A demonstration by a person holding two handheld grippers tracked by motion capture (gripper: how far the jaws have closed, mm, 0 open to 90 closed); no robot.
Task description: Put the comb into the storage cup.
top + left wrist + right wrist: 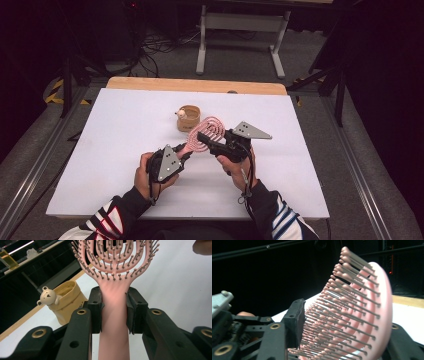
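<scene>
A white table [100, 150] takes up most of the high view, with a wooden strip along its far edge. Above its middle a person holds a gripper in each hand, and both meet on a pink hairbrush [205, 134] lifted off the surface. The left gripper [181, 156] is clamped on the brush's handle: in the left gripper view both black jaws press against the pink neck [114, 305] from either side, just below the vented head, whose ball-tipped bristles face the camera. The right gripper [204, 137] reaches in from the other side to the brush head. In the right gripper view one jaw stands against the bristle tips [332, 322] and the other sits behind the curved pink back, so it is closing around the head, though I cannot tell whether it squeezes firmly. Just beyond the brush stands a small tan bag-shaped holder [189, 118] with a little bear figure [48, 296] at its rim
</scene>
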